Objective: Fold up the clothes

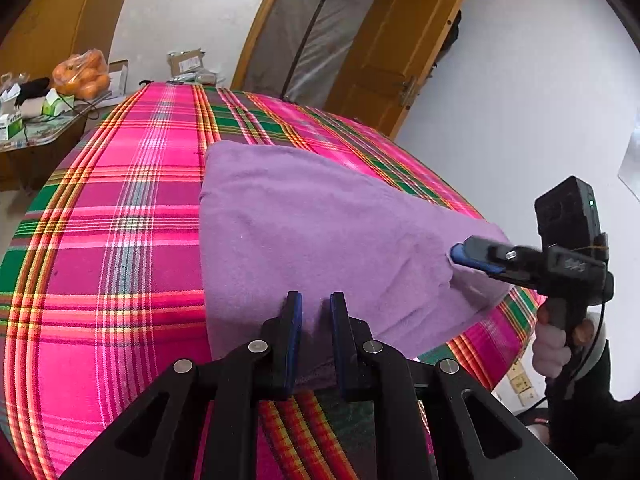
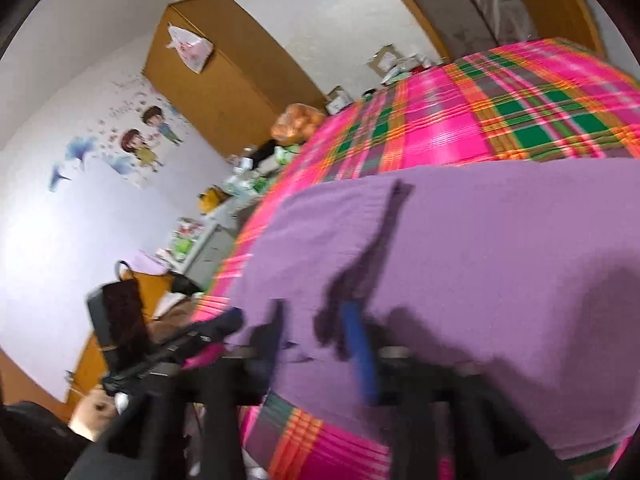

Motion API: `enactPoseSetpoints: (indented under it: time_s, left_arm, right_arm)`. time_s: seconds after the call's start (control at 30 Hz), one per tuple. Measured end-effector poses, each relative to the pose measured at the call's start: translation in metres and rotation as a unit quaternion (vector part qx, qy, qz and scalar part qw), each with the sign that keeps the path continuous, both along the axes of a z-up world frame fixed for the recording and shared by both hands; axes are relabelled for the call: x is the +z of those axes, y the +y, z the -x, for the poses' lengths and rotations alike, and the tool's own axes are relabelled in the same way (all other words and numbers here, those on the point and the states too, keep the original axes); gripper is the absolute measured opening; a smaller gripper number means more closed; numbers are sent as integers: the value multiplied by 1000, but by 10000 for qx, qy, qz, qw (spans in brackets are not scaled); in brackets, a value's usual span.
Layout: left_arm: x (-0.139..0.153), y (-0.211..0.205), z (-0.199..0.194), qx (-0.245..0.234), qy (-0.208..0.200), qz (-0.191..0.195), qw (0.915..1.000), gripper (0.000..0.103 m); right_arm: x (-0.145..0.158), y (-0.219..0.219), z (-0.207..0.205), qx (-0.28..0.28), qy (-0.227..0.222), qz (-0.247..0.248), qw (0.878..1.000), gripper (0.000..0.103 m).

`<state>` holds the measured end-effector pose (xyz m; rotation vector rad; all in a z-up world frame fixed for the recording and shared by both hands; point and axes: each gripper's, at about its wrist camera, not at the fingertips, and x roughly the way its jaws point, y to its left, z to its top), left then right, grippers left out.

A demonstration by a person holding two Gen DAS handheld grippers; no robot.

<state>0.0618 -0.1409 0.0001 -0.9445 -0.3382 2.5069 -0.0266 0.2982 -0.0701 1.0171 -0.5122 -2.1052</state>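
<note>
Purple cloth [image 1: 312, 232], soft and fleecy, lies spread on a bed covered with a bright pink, green and orange plaid sheet [image 1: 120, 240]. Its near edge is bunched up between the two blue-padded fingers of the left claw [image 1: 315, 312], which is clamped on that fold, the pads close together with fabric pinched between them. Off to the right side, the right claw [image 1: 474, 258] reaches in over another corner of the same cloth; in the left wrist view its blue pad [image 1: 464, 259] lies against the fabric, and a hand [image 1: 554, 344] grips the handle below. In the right wrist view the picture is smeared, but that claw's fingers stand apart, the cloth's edge lying between them without being pinched. Beyond the bed, a wooden door [image 1: 400, 48] stands ajar, and a cluttered side table [image 1: 40, 132] carries a bag of oranges [image 1: 82, 74].
</note>
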Motion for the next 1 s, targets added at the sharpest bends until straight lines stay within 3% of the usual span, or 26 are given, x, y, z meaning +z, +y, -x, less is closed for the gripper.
enactPoseSetpoints:
  time_s: [0.1,0.23,0.33,0.5,0.7,0.83,0.93,1.0]
  left_arm:
    - [-1,-1,0,-6,-5,-27,10000,14]
    - [-2,-1,0,-10,4,-26,10000,14]
    - [-3,-3,-2,-19,4,-22,10000,14]
    - [-1,-2,-3,-94,-2,-19,10000,14]
    - [0,-2,-4,-131,-15,-16,9999,14]
    - [5,-6,-8,-98,64,6,9999,14]
    - [7,-12,-5,28,89,-7,10000,14]
    - [7,-16,-3,122,80,-5,9999,14]
  right_arm:
    - [-10,-12,8,30,-258,-195,9995,48]
    - [-11,-22,8,53,-163,-461,9988,21]
    - [-7,-22,5,44,-62,-498,9987,17]
    - [3,-16,-2,64,89,-408,9991,16]
    - [-11,-9,0,-20,-199,-351,9992,19]
    - [11,-3,-11,-278,349,-410,9982,19]
    - [26,-12,-22,-141,789,-282,9964,19]
    - [22,-27,-26,20,823,-314,9961,19]
